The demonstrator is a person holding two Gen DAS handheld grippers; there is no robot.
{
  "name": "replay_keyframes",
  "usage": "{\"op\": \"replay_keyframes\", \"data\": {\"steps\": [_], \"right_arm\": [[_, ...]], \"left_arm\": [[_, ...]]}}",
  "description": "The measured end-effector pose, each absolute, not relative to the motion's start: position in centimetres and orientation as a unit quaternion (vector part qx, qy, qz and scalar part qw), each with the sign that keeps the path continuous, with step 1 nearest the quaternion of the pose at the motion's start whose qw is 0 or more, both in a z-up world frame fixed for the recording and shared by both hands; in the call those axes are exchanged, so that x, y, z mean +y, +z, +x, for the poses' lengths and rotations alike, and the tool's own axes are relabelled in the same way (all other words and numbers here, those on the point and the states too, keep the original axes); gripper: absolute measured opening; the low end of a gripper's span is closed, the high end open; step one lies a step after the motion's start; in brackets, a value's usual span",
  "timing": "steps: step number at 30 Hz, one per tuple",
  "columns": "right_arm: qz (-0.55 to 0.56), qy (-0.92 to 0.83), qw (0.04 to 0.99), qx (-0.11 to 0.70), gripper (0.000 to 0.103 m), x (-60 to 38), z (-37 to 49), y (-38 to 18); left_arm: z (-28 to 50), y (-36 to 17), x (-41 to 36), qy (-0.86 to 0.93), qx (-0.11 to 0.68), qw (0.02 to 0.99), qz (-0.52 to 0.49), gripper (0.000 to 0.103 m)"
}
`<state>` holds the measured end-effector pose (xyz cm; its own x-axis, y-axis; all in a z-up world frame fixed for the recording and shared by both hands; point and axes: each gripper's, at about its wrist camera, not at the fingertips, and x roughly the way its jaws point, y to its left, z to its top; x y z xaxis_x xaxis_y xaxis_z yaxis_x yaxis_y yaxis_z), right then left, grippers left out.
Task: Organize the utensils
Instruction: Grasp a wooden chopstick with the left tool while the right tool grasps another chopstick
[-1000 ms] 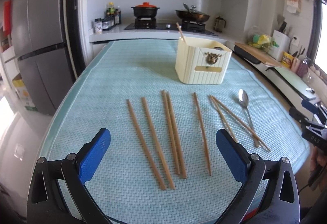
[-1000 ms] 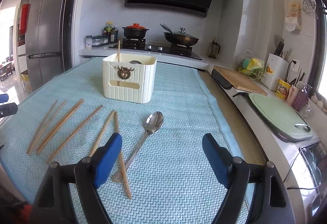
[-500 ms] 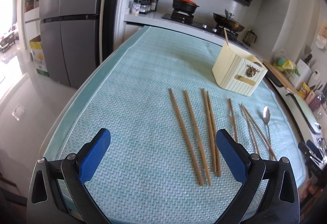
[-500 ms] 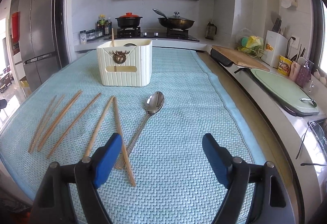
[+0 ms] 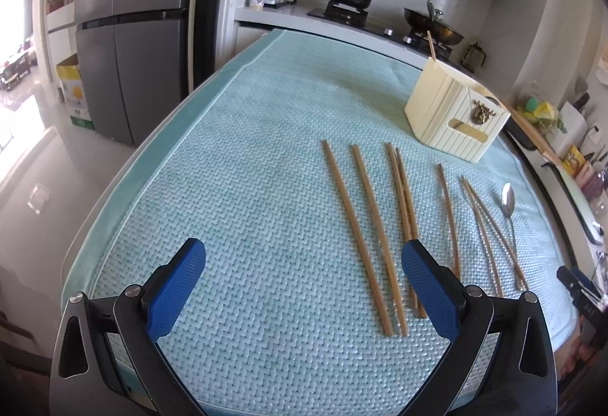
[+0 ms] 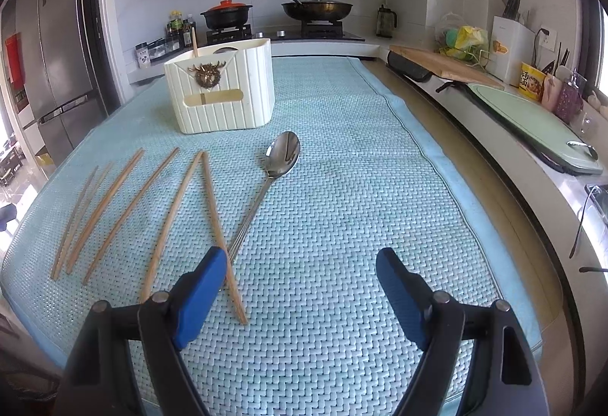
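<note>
1. Kitchen walls ring a tabletop (image 6: pixel 475 165) covered by a pale blue woven mat (image 5: pixel 243 188); a grey fridge (image 5: pixel 129 36) stands to its left, and a stove with a red-lidded pot (image 6: pixel 226 13) and a pan (image 6: pixel 317 8) sits behind under a black hood.
2. Along the right-hand counter lie a wooden board (image 6: pixel 444 68) and a green board (image 6: pixel 532 119).
3. On the mat's far part stands a cream holder (image 6: pixel 224 93) with one chopstick upright inside.
4. Seven loose chopsticks (image 5: pixel 374 222) lie on the mat before the holder, roughly side by side.
5. Beside them to the right lies a spoon (image 6: pixel 283 154), its handle crossing under the nearest chopstick.
6. Left hand-held gripper (image 5: pixel 304 287) hovers over the mat with jaws spread, holding nothing; the chopsticks lie around its right finger.
7. Right hand-held gripper (image 6: pixel 300 287) is likewise spread and unloaded, its left finger over the spoon handle.
</note>
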<state>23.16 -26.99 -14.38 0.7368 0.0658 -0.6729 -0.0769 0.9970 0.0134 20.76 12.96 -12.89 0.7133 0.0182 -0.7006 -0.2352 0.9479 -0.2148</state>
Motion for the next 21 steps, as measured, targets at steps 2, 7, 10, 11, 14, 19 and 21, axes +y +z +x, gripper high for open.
{"op": "replay_keyframes", "data": {"steps": [2,7,10,11,14,19,21], "right_arm": [[-0.006,0.038,0.931,0.363,0.083,-27.1,23.2,-14.5],[-0.005,0.054,0.928,0.369,0.083,-26.7,23.3,-14.5],[-0.015,0.062,0.928,0.367,0.082,-26.2,23.5,-14.3],[-0.014,0.063,0.928,0.367,0.082,-26.2,23.7,-14.2],[-0.007,0.063,0.928,0.368,0.082,-26.2,24.1,-14.2],[-0.005,0.067,0.925,0.374,0.082,-26.0,24.5,-14.3],[-0.008,0.070,0.924,0.376,0.082,-25.8,24.6,-14.4]], "left_arm": [[21.1,-13.1,13.1,0.070,0.376,0.912,-0.147,0.103],[21.6,-13.6,12.8,0.071,0.385,0.909,-0.141,0.103],[22.1,-13.9,12.6,0.068,0.389,0.909,-0.135,0.102],[22.4,-13.9,12.5,0.067,0.390,0.909,-0.134,0.102],[23.4,-14.0,12.6,0.068,0.392,0.907,-0.141,0.102],[25.1,-13.9,12.6,0.070,0.395,0.907,-0.132,0.102],[25.6,-13.9,12.4,0.068,0.396,0.907,-0.125,0.102]]}}
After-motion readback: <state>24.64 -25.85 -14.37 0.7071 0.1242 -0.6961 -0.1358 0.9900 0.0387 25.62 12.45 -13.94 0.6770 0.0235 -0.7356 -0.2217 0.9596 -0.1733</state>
